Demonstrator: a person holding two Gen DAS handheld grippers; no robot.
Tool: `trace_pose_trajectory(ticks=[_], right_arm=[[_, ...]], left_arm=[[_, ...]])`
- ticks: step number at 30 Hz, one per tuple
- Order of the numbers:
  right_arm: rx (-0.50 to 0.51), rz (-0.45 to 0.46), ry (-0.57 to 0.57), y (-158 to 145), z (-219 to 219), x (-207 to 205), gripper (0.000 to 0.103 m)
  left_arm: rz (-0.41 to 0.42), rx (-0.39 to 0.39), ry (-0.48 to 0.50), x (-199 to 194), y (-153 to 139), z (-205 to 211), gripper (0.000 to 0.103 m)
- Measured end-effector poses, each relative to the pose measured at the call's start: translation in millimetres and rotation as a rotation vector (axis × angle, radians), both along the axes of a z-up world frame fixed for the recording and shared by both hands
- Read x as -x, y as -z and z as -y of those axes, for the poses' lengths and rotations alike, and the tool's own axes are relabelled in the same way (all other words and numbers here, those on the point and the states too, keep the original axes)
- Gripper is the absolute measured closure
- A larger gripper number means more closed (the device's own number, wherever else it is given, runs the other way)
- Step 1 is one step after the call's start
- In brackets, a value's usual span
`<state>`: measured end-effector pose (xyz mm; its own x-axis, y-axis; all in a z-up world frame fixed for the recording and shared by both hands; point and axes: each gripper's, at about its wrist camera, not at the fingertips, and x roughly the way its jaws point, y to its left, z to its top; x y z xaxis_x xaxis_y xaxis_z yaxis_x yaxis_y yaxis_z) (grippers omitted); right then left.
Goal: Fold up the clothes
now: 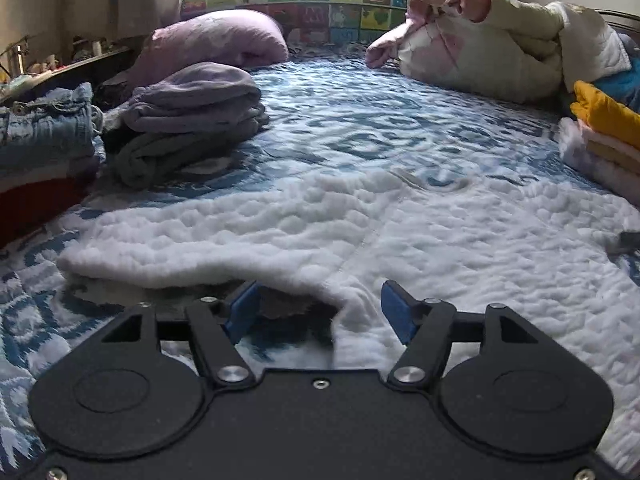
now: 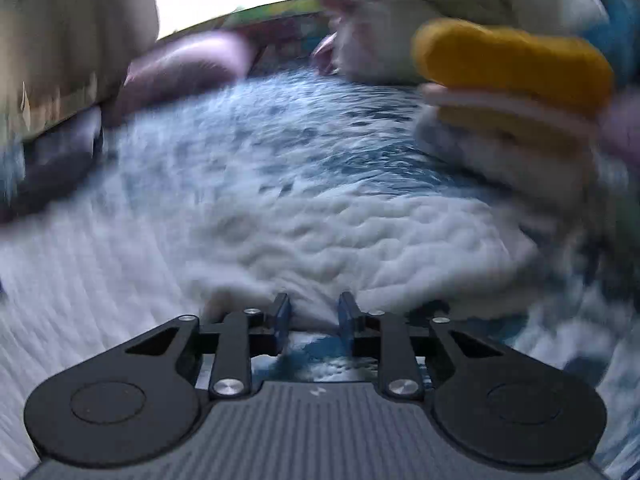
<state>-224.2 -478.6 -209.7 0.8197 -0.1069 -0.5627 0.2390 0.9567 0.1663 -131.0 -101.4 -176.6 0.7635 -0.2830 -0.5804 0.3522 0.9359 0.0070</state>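
A white fleece garment [image 1: 360,232] lies spread on the blue and white patterned bedspread [image 1: 360,120]. In the left wrist view its near edge curls up in front of my left gripper [image 1: 320,312]. That gripper's blue pads [image 1: 244,312] stand wide apart, and a fold of the fleece hangs loosely between them without being pressed. The right wrist view is blurred. In it my right gripper [image 2: 314,314] has its jaws close together, and a bunch of the white fleece [image 2: 360,240] narrows into the gap between the blue pads [image 2: 282,316], which grip it.
Folded purple and grey clothes [image 1: 188,120] and denim [image 1: 44,132] are stacked at the left. A folded yellow and pink pile [image 1: 604,132] sits at the right, seen close in the right wrist view as the yellow pile [image 2: 512,64]. Bundled bedding [image 1: 472,52] and a pillow [image 1: 216,40] lie at the back.
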Motion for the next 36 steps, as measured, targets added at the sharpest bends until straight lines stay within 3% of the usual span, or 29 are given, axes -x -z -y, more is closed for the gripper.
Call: trace_pose_trajectory(ticks=[5, 10, 12, 14, 15, 17, 19, 22, 23, 25, 28, 31, 32, 33, 34, 36], right_arm=[[-0.025, 0.069, -0.074, -14.7, -2.3, -17.8, 0.077], [0.039, 0.096, -0.24, -23.1, -32.7, -63.1, 0.077], [0.067, 0.076, -0.262, -25.0, -42.2, -80.2, 0.079], [0.083, -0.03, -0.247, -13.3, -45.0, -103.6, 0.079], [0.067, -0.104, -0.216, 0.3, -39.0, -114.6, 0.079], [-0.079, -0.094, -0.173, 8.6, -17.2, -115.3, 0.086], [-0.138, -0.096, -0.146, 6.3, -4.1, -112.4, 0.094], [-0.167, -0.037, -0.151, -0.7, 0.9, -99.7, 0.089], [-0.127, -0.02, -0.155, -3.6, -3.1, -97.0, 0.085], [-0.004, -0.1, -0.11, 4.2, -7.5, -99.4, 0.082], [-0.026, -0.062, -0.068, 4.3, -0.8, -87.1, 0.083], [0.102, -0.024, -0.049, -2.0, -14.8, -71.5, 0.075], [0.076, -0.01, -0.072, -2.7, -15.1, -69.4, 0.073], [0.041, 0.003, -0.097, -3.2, -14.8, -67.8, 0.072], [0.031, 0.011, -0.115, -3.0, -17.2, -67.0, 0.072], [0.049, 0.025, -0.157, -5.4, -25.8, -70.4, 0.072]], left_arm=[[0.017, 0.059, -0.073, -14.5, -5.5, -8.1, 0.037], [-0.004, 0.089, -0.086, -21.6, -2.7, -8.8, 0.037], [-0.006, 0.08, -0.082, -23.1, -1.1, -8.9, 0.037], [-0.016, 0.084, -0.082, -26.0, 0.6, -11.1, 0.037], [-0.021, 0.084, -0.084, -27.5, 1.5, -12.1, 0.037], [-0.025, 0.08, -0.086, -30.5, 3.1, -13.9, 0.037], [-0.034, 0.087, -0.087, -32.2, 4.4, -15.3, 0.037], [-0.028, 0.094, -0.084, -32.0, 2.9, -15.0, 0.037], [-0.022, 0.097, -0.083, -30.6, 1.8, -15.5, 0.037], [-0.014, 0.102, -0.09, -30.2, 0.2, -18.5, 0.037], [0.003, 0.122, -0.138, -34.9, -3.9, -32.9, 0.037], [0.011, 0.197, -0.169, -44.4, -11.0, -49.9, 0.038], [0.012, 0.21, -0.152, -48.9, -13.6, -50.3, 0.039], [0.014, 0.218, -0.134, -53.5, -16.3, -49.7, 0.05], [0.025, 0.187, -0.106, -59.4, -19.8, -42.3, 0.066], [0.041, 0.137, -0.057, -70.6, -25.0, -27.1, 0.075]])
